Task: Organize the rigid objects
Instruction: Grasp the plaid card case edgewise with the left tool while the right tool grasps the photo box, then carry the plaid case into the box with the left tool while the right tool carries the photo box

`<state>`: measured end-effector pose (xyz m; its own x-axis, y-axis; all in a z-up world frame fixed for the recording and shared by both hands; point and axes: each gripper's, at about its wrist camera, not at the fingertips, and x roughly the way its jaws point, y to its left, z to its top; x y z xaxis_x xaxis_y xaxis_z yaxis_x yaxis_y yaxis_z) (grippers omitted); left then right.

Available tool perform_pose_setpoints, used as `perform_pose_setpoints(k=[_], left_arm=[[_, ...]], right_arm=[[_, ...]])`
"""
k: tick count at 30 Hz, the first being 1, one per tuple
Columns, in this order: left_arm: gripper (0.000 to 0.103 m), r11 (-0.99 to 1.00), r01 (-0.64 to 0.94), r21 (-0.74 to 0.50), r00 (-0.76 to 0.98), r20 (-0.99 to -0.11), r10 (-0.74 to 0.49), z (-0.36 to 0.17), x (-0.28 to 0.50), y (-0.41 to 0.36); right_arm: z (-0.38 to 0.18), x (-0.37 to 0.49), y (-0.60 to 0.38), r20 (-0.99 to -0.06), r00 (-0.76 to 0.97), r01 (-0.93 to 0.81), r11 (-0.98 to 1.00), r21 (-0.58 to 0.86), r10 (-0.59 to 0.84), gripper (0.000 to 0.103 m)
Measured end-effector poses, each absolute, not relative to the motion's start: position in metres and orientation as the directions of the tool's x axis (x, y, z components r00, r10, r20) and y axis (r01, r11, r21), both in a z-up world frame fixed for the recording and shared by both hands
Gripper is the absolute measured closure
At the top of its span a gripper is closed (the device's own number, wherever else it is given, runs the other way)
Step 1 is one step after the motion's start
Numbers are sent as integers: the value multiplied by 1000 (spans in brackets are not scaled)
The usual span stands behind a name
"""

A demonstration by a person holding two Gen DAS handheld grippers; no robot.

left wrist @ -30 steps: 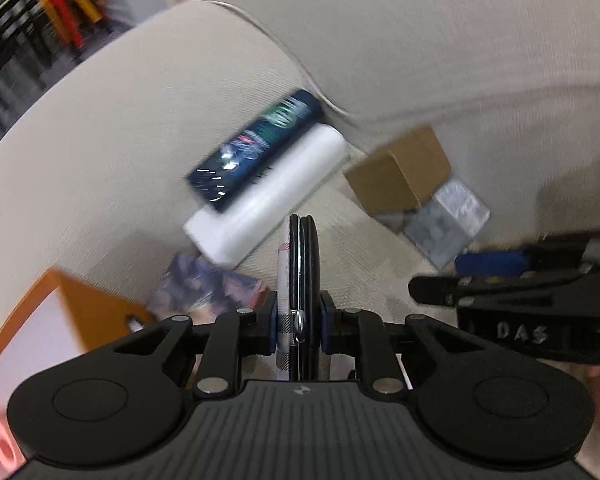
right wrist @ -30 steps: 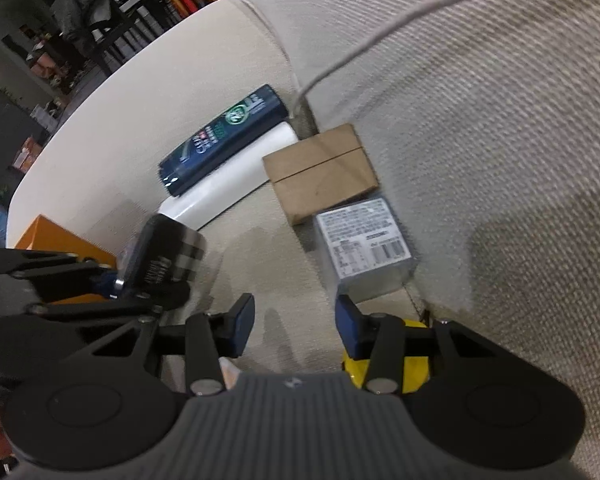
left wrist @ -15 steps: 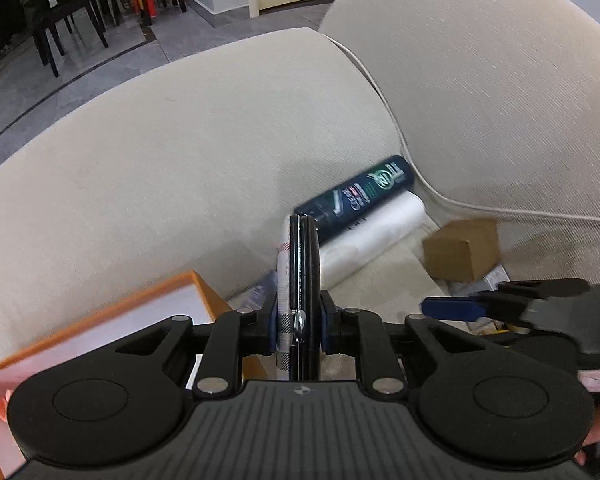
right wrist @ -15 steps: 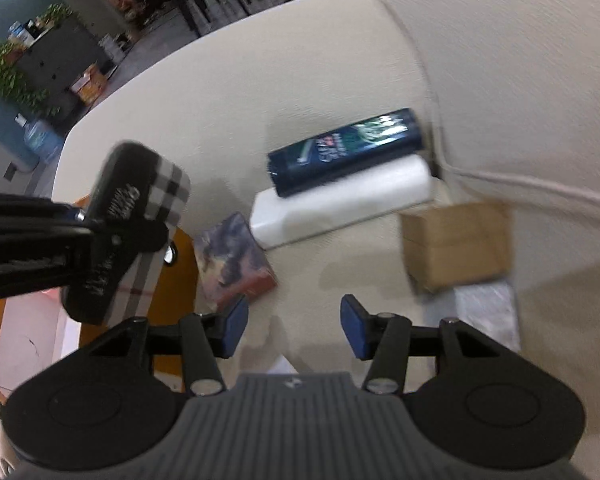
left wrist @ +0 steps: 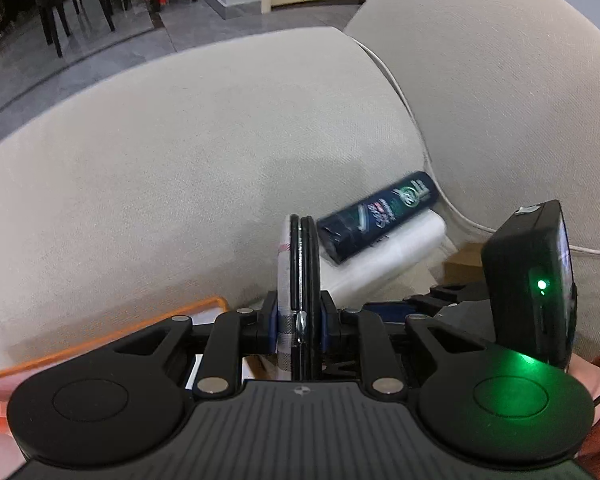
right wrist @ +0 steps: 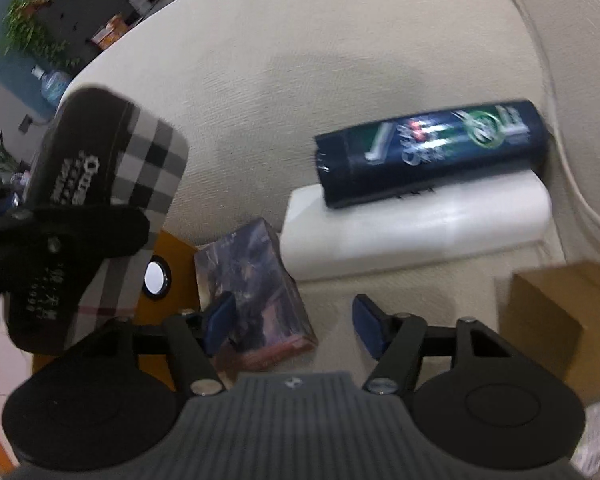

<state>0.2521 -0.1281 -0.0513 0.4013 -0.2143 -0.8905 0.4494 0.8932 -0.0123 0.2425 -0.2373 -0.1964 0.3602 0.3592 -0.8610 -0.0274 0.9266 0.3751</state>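
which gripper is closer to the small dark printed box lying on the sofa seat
Right. The right gripper hangs just above the small dark box, jaws opening. The left gripper is off to its side, clamped on a plaid case.

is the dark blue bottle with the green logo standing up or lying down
Lying down. The dark blue bottle with the green logo rests on its side on top of the long white box, against the beige sofa armrest.
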Motion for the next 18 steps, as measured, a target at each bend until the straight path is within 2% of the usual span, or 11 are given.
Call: perform_pose_setpoints(k=[3, 5, 6, 8, 10, 11, 12, 18], left_arm=[[82, 899, 436, -34, 408, -883, -231, -46, 253, -124], [82, 902, 429, -57, 407, -879, -249, -42, 251, -120], [82, 903, 425, -61, 410, -877, -252, -40, 249, -118], [82, 904, 422, -67, 417, -871, -259, -35, 244, -115], [82, 906, 416, -81, 421, -866, -271, -30, 237, -110], [82, 906, 415, -87, 423, -863, -276, -27, 234, -108], [82, 907, 412, -91, 428, -859, -281, -24, 231, -105], [82, 913, 394, -107, 474, -827, -302, -4, 202, -83]], right_arm=[[-202, 249, -240, -852, 351, -9, 911, 413, 389, 38], [-201, 249, -240, -843, 343, -14, 899, 437, 415, 50], [-200, 247, -240, -833, 334, -4, 885, 466, 440, 60], [-196, 239, -236, -836, 337, -25, 892, 452, 433, 65], [-191, 229, -235, -833, 336, -10, 886, 464, 440, 74], [-188, 224, -236, -829, 346, -4, 884, 467, 439, 80], [-184, 218, -236, -835, 362, -8, 896, 443, 416, 103], [-165, 184, -234, -814, 400, -13, 890, 456, 422, 103]])
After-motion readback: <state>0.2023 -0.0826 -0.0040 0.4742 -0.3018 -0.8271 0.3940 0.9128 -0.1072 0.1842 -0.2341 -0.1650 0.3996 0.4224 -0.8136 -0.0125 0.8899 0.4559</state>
